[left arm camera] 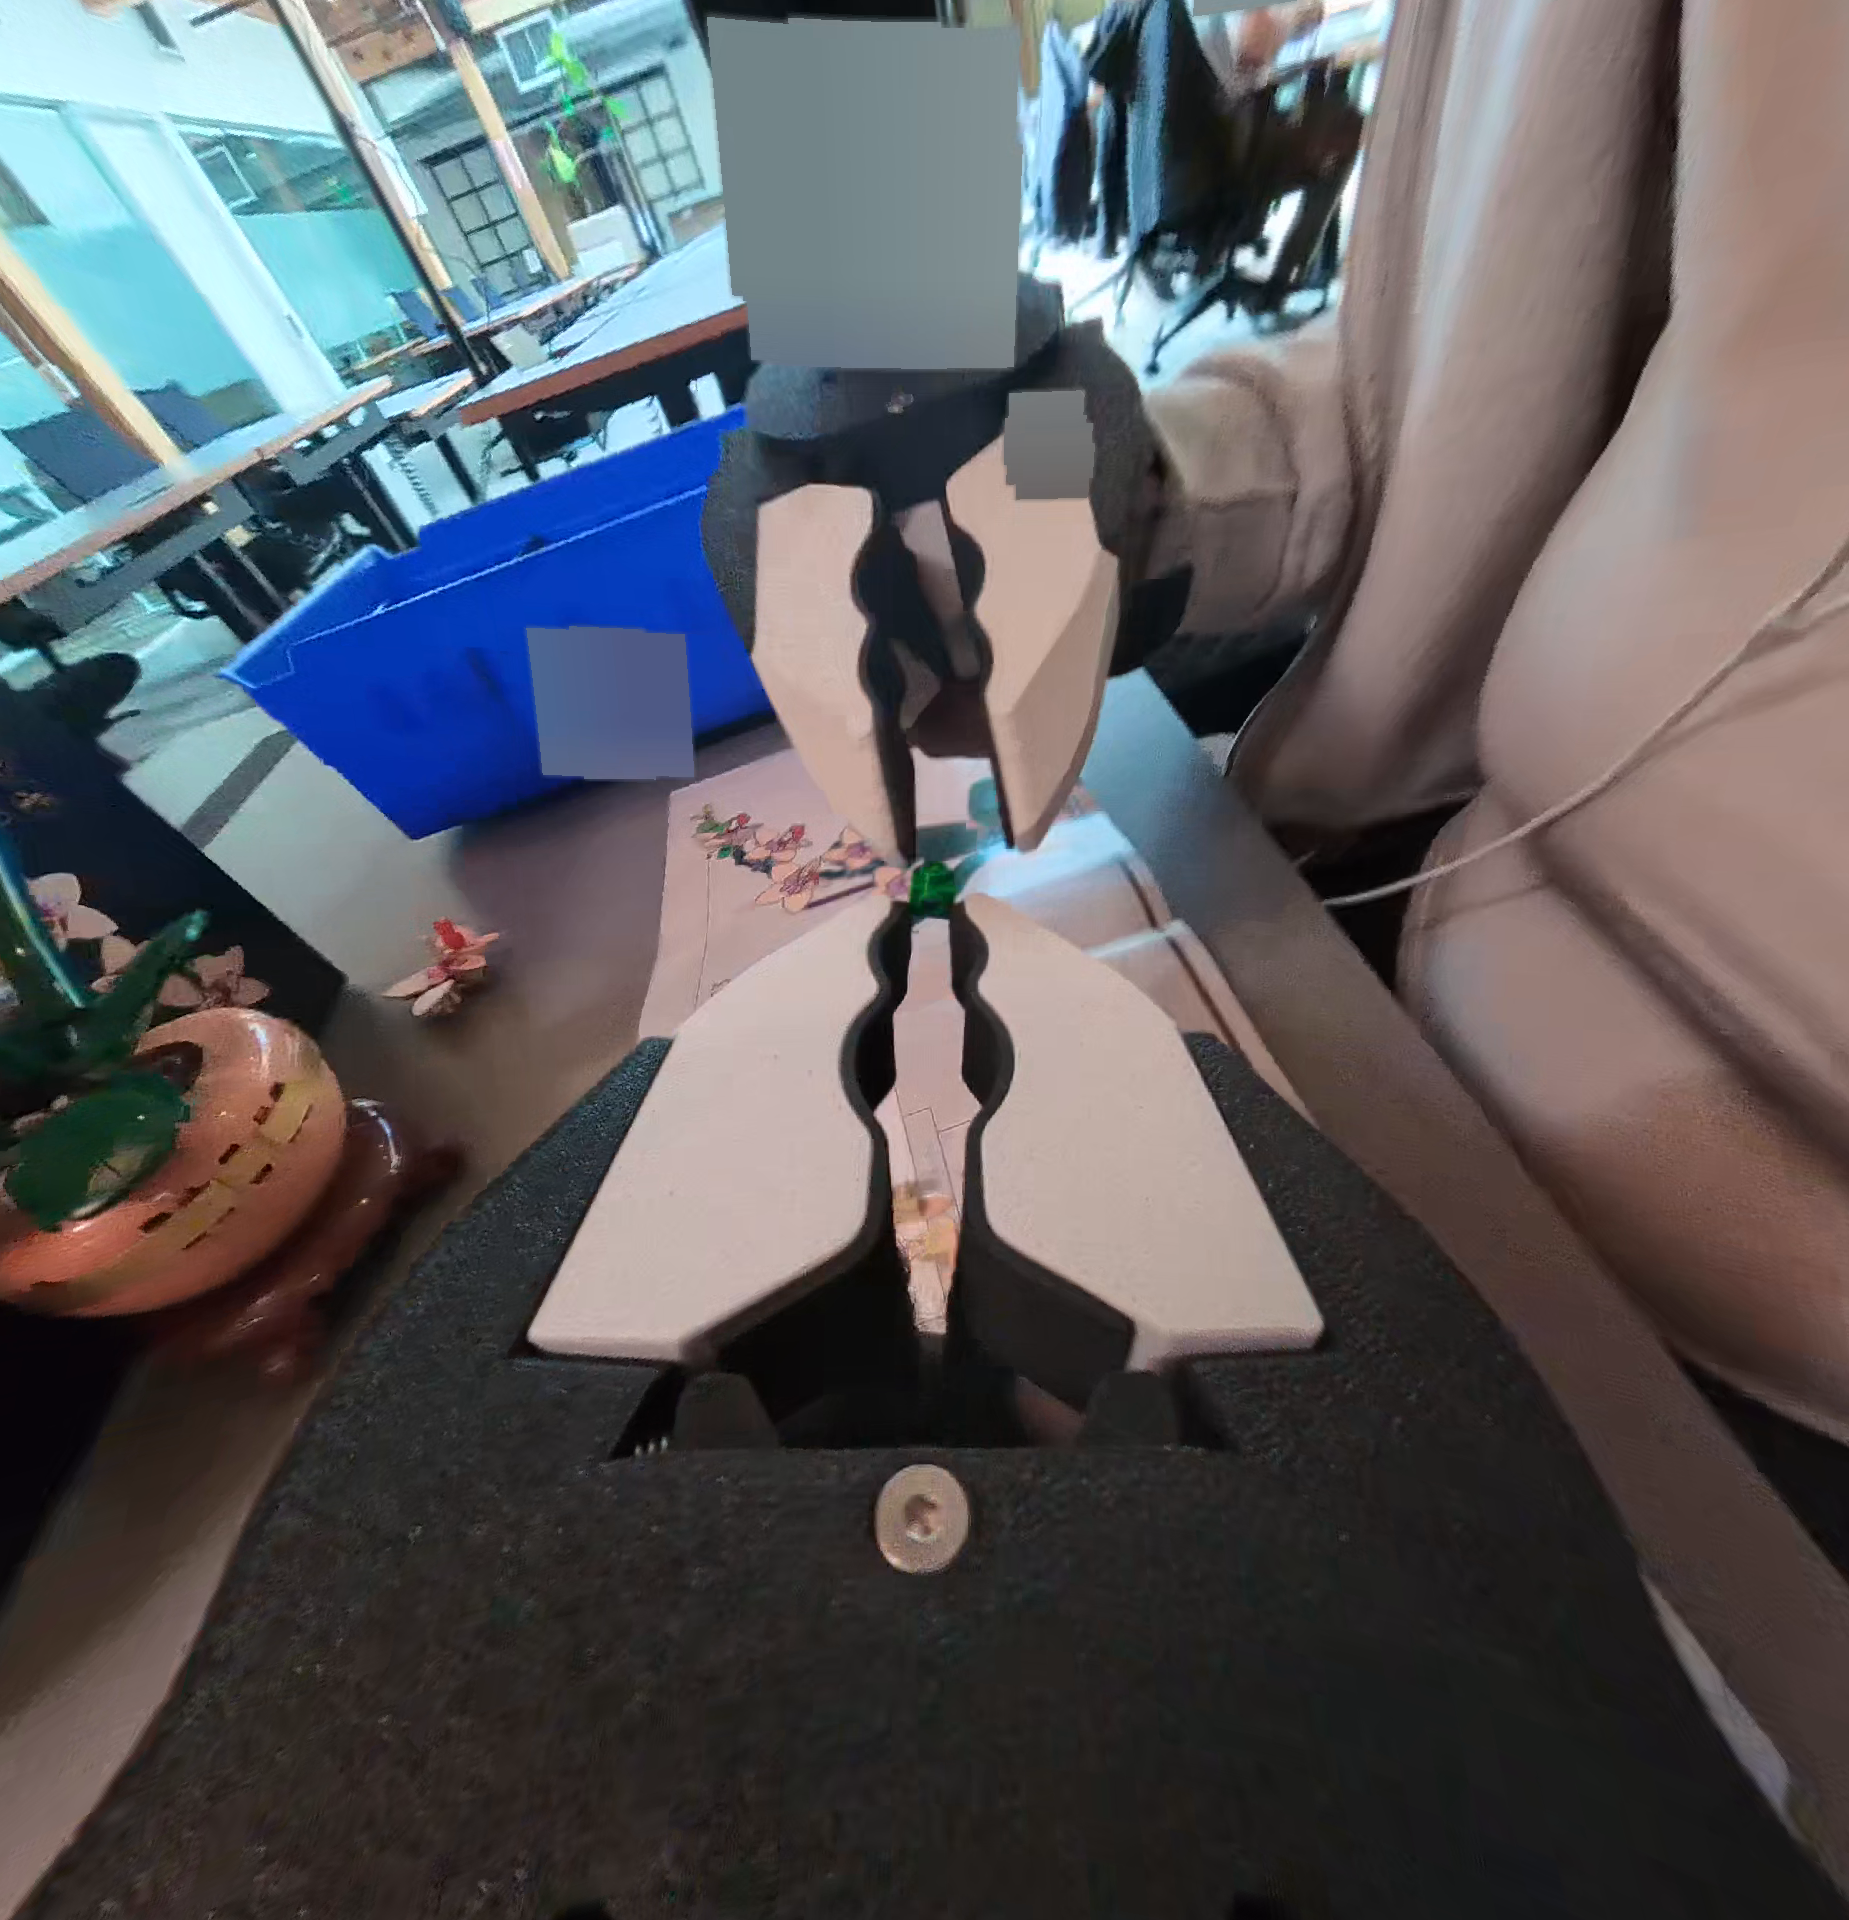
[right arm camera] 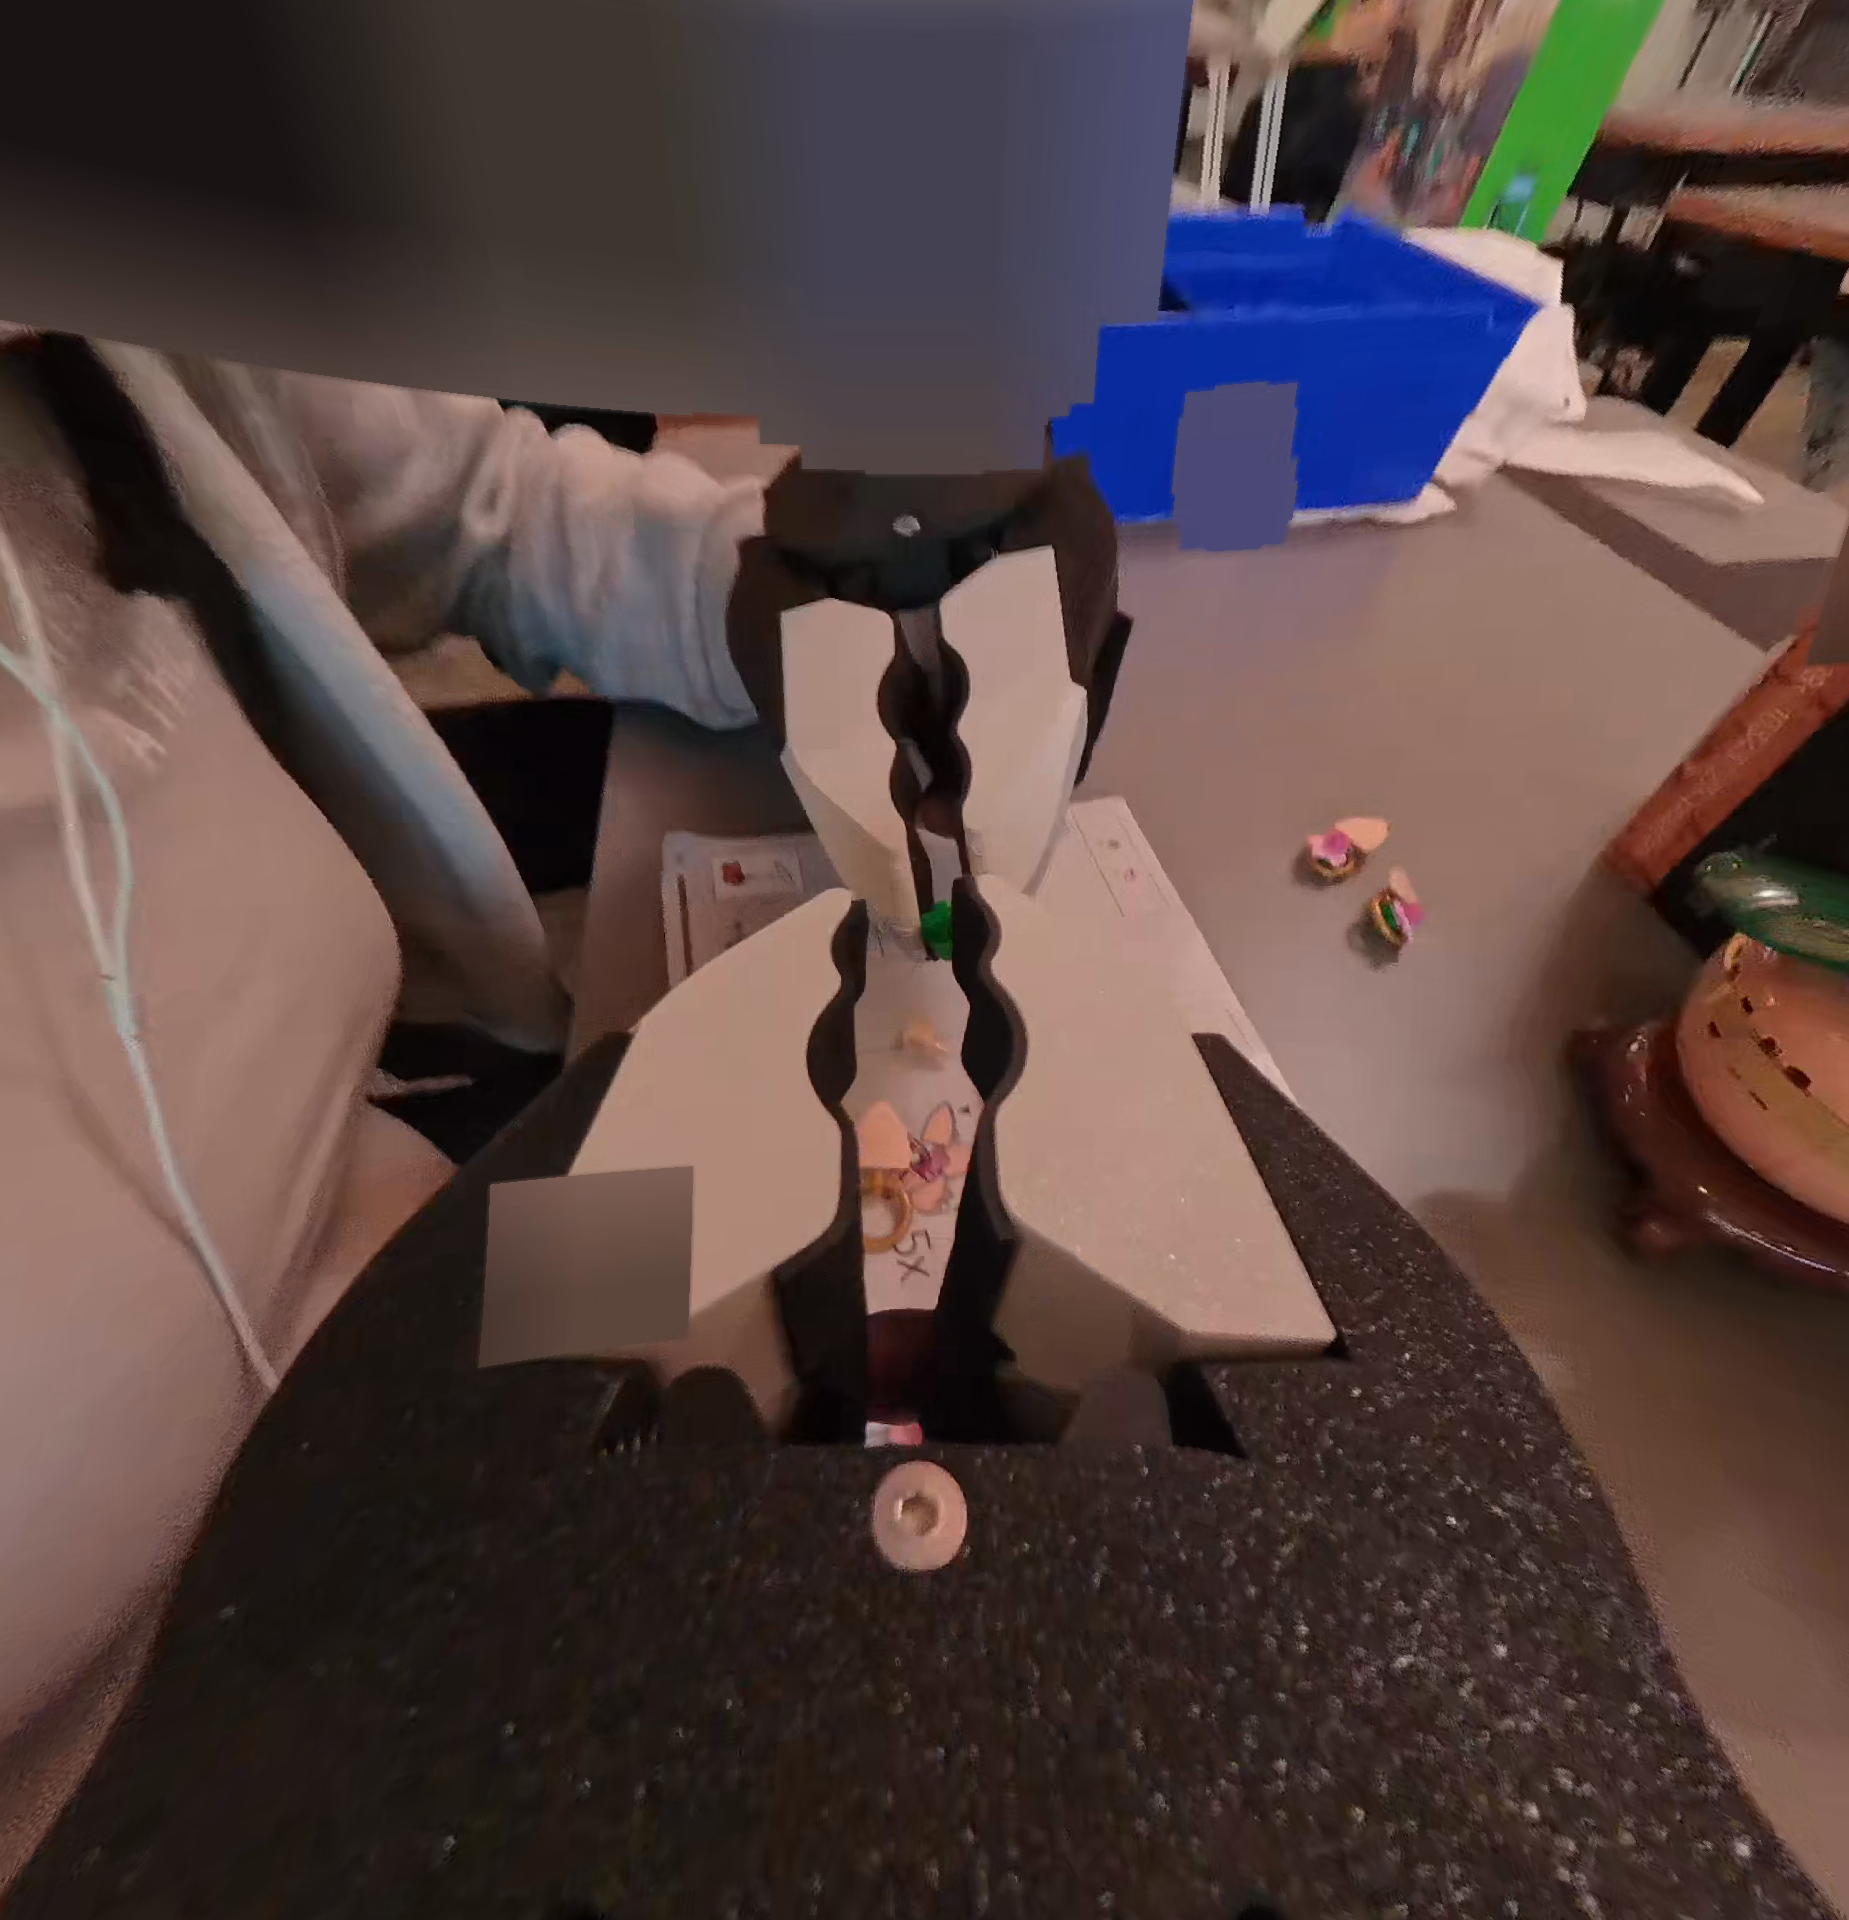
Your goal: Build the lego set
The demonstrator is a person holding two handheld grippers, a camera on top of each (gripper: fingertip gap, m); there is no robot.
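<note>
Two hand-held grippers meet tip to tip above an instruction booklet (left arm camera: 1003,1132) lying open on a grey table (left arm camera: 546,883). In the left wrist view, the left gripper (left arm camera: 928,920) fills the lower half of the frame, its pale fingers (left arm camera: 754,1174) drawn nearly together and clenched on a small green lego piece (left arm camera: 930,888) at their tips. The right gripper (left arm camera: 956,836) reaches in from the far side, fingers pointing down and narrowly parted; its tips are just beside the green piece, and it cannot be told whether they grip it.

In the right wrist view, the right gripper (right arm camera: 904,914) shows a visible gap between its wavy inner edges, and the green lego piece (right arm camera: 938,925) sits at its tips, touching the right-hand finger. The left gripper (right arm camera: 935,894) descends from above, holding that piece.

The booklet (right arm camera: 1138,873) lies beneath both tools. Two small pink flower assemblies (right arm camera: 1367,883) rest apart from it on the table (right arm camera: 1471,727), and one pink and red flower (left arm camera: 447,961) shows in the left view. A pink lego pot (left arm camera: 193,1164) with green leaves (left arm camera: 78,1091) stands on a brown base at the table's edge, well apart from the grippers. A blue bin (left arm camera: 463,665) stands beyond the booklet. The person's beige sleeve (left arm camera: 1263,499) leads to the right gripper
</note>
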